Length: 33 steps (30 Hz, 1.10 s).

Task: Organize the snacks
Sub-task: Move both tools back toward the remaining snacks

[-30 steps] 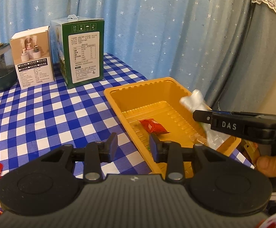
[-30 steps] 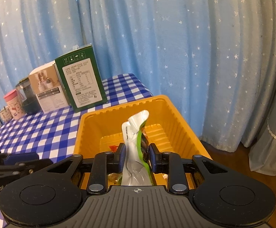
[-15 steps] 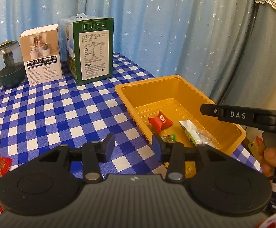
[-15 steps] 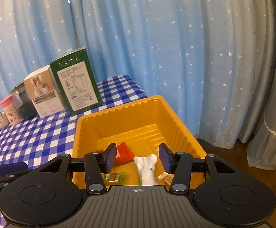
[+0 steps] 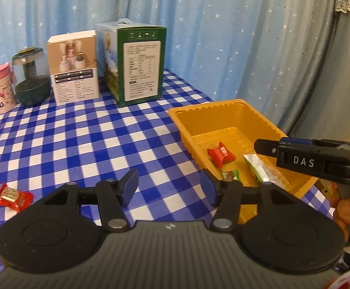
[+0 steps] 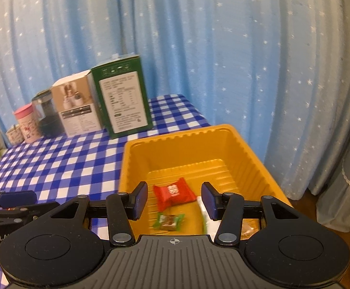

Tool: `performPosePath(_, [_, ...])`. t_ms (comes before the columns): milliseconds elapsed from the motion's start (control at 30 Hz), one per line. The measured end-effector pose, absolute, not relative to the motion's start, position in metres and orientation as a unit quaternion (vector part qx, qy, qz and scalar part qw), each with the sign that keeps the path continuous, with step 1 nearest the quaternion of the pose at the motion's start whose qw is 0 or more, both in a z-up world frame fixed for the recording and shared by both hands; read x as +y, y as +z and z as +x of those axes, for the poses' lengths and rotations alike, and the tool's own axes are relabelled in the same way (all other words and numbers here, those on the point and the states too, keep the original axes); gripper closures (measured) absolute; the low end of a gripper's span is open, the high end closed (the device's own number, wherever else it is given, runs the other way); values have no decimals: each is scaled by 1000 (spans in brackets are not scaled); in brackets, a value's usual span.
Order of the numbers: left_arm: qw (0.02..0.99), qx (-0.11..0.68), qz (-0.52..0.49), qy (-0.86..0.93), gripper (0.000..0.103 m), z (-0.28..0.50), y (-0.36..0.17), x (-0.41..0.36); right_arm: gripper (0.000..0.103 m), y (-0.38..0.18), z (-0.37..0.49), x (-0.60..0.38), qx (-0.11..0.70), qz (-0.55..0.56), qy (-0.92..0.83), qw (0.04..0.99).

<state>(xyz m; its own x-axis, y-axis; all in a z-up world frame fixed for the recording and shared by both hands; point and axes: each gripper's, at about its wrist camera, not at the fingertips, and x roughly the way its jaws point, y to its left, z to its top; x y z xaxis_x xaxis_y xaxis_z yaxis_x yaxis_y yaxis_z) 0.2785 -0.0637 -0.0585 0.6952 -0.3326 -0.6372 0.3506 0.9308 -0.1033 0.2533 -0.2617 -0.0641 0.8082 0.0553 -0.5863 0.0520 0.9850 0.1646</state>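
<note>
Showing "DAS" on the right gripper [image 5: 266,147], jaws apart, empty, over the tray [image 5: 266,118]; left gripper [image 5: 168,187] opening, empty.

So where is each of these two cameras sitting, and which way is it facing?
Left wrist: on the left gripper, jaws opening on nothing, facing the checked table; right gripper and a hand at right.
Right wrist: on the right gripper, open, over the yellow tray; left gripper at left edge.
Shared: tray, red candy, green box.

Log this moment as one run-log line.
left gripper: opening, empty | right gripper: open, empty, over yellow tray | tray: red snack, green candy, silver packet | tablecloth: red candy
</note>
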Motion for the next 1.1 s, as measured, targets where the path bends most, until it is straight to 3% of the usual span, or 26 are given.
performPosePath(367, [930,339,13,-144,34,268,-58,-16,53,-67,259,-219,323,62,49,943])
performPosePath(800, [933,354,-3,-61,29,252,-70,75,52,-74,259,-148,340,27,133,931])
performPosePath(1100, [929,370,-10,-13,29,241,-82,136,45,-79,261,-108,349,31,197,915])
